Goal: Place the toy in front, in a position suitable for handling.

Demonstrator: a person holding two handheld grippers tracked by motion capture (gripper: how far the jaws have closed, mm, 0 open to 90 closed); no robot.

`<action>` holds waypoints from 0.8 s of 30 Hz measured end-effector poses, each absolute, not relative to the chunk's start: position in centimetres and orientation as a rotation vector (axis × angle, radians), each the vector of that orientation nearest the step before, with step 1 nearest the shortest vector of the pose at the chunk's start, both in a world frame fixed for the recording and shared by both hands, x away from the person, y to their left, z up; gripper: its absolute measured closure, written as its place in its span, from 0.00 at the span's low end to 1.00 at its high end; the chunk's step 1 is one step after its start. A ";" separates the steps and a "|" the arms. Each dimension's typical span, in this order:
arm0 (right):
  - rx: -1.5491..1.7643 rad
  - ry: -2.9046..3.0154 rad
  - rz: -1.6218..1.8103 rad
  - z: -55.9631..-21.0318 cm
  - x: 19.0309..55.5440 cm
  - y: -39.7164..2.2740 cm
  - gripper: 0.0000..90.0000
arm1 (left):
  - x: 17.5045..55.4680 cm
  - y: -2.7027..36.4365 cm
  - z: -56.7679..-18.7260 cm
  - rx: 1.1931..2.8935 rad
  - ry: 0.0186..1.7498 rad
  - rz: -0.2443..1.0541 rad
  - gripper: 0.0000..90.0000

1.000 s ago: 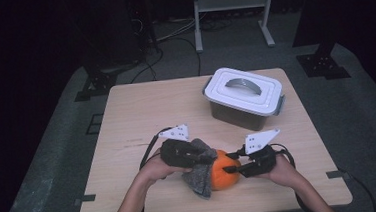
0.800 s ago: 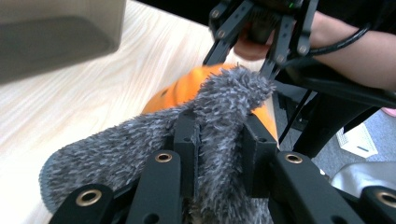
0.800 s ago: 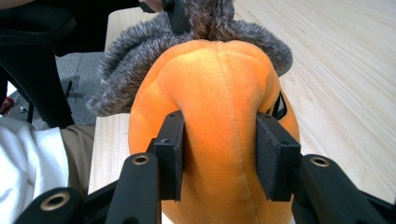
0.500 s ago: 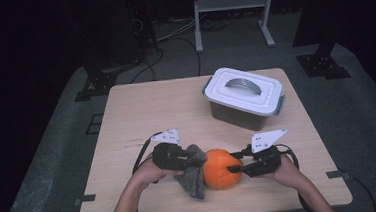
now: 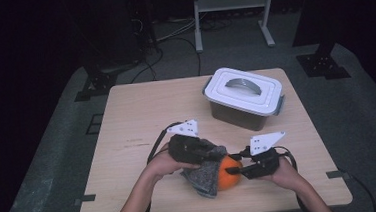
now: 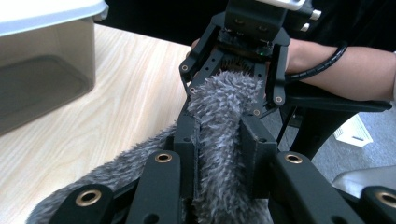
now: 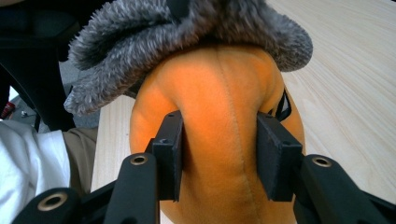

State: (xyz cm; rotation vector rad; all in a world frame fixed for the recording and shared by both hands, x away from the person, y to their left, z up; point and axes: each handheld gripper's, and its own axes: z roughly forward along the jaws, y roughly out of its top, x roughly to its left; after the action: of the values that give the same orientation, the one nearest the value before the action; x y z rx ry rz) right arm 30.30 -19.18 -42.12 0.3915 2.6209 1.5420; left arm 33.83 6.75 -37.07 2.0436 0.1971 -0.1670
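An orange plush ball (image 5: 227, 176) (image 7: 219, 140) sits near the table's front edge, partly covered by a grey fuzzy cloth (image 5: 205, 172) (image 6: 219, 140) (image 7: 187, 42). My left gripper (image 5: 210, 157) (image 6: 219, 140) is shut on a fold of the grey cloth and holds it over the ball's top. From the right, my right gripper (image 5: 233, 170) (image 7: 219, 144) is shut on the orange ball, its pads pressing into the plush on both sides. The right gripper (image 6: 238, 60) faces me in the left gripper view, just beyond the cloth.
A lidded plastic box (image 5: 244, 98) (image 6: 37, 56) with a white lid and grey handle stands at the back right of the wooden table (image 5: 142, 124). A white shelf frame (image 5: 231, 2) and cables lie on the dark floor beyond.
The left gripper first drew back left, baring the ball, then came right and up again, pulling the grey cloth over the ball. The right gripper stayed on the ball.
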 end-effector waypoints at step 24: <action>0.377 2.617 1.547 -42.3 30.3 -19.4 0.61 | 34.8 12.5 -42.3 2.027 0.412 -0.169 0.78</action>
State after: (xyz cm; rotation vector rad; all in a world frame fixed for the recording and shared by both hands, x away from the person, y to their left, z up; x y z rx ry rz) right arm 30.25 -19.41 -42.27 0.3768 2.6172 1.5474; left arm 34.84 12.54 -42.26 2.0267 0.4122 -0.1689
